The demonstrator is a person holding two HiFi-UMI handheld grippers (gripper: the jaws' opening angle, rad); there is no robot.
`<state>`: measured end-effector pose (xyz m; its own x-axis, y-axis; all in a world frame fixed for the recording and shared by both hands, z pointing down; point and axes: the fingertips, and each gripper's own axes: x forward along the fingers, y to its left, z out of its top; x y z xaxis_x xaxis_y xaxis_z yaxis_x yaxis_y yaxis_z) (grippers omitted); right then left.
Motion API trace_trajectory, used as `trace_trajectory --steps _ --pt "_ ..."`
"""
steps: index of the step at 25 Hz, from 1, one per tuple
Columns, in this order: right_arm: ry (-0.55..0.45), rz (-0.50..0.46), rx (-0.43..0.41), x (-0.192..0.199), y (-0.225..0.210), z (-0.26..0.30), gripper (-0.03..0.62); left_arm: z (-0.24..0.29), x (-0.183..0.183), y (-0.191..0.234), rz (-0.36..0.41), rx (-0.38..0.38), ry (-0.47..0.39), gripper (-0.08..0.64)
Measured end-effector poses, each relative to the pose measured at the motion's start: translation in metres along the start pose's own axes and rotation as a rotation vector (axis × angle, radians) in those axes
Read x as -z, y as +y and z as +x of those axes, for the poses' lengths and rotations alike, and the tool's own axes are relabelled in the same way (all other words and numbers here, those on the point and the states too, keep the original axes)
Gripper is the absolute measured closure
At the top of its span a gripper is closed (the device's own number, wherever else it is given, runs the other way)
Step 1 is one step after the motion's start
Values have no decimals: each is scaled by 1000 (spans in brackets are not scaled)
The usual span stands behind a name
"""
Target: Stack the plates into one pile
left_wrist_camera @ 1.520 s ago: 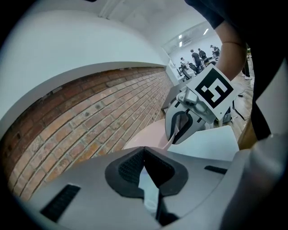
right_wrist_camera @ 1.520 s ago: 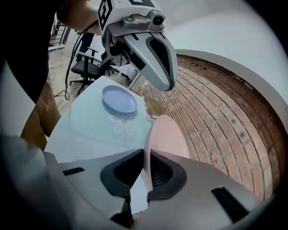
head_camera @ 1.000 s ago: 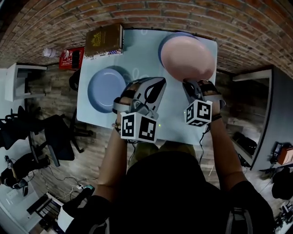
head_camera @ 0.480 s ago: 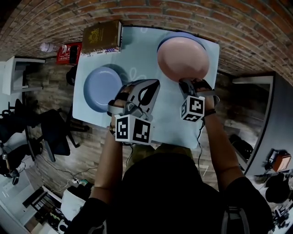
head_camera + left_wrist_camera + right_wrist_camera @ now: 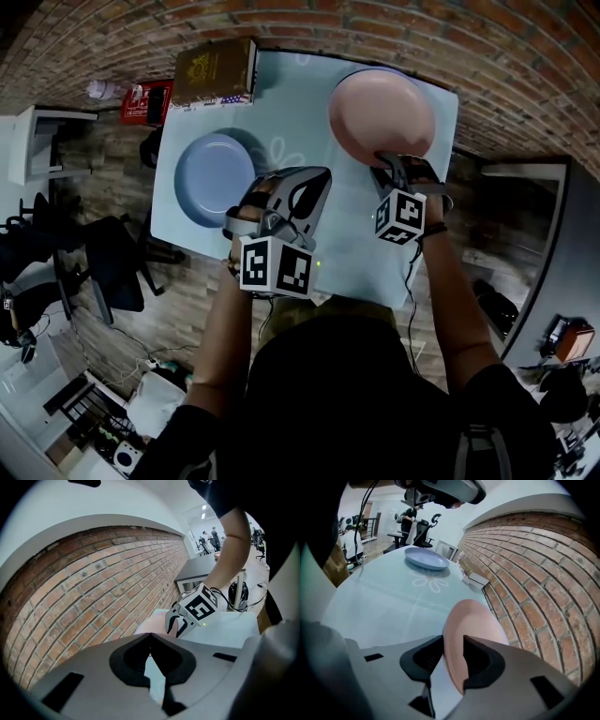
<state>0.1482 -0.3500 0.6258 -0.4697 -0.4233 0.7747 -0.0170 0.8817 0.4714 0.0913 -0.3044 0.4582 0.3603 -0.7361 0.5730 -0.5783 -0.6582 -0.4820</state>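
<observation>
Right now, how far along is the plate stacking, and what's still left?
Done: the pink plate lies at the table's far right corner. In hand: the right gripper has that plate's rim between its jaws, which are opening, so this looks like a release. Left: the blue plate sits alone on the left side; the left gripper is shut and empty. The two plates still need joining.

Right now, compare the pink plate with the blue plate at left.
The pink plate sits at the table's far right corner; the blue plate sits left. The pink plate's rim is between the right tool's opening jaws; nothing touches the blue plate. Both are round.
</observation>
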Motion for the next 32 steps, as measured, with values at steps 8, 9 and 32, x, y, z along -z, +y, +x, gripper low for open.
trace_trajectory --steps 8,9,32 --pt "-48 27 33 -10 -11 -15 407 -1 -3 -2 7 4 4 538" --pt "-46 30 37 -10 -12 -17 407 -2 -4 -2 7 4 4 538" --pt "-298 315 163 -107 -29 -170 558 -87 -32 3 -25 -91 -177 540"
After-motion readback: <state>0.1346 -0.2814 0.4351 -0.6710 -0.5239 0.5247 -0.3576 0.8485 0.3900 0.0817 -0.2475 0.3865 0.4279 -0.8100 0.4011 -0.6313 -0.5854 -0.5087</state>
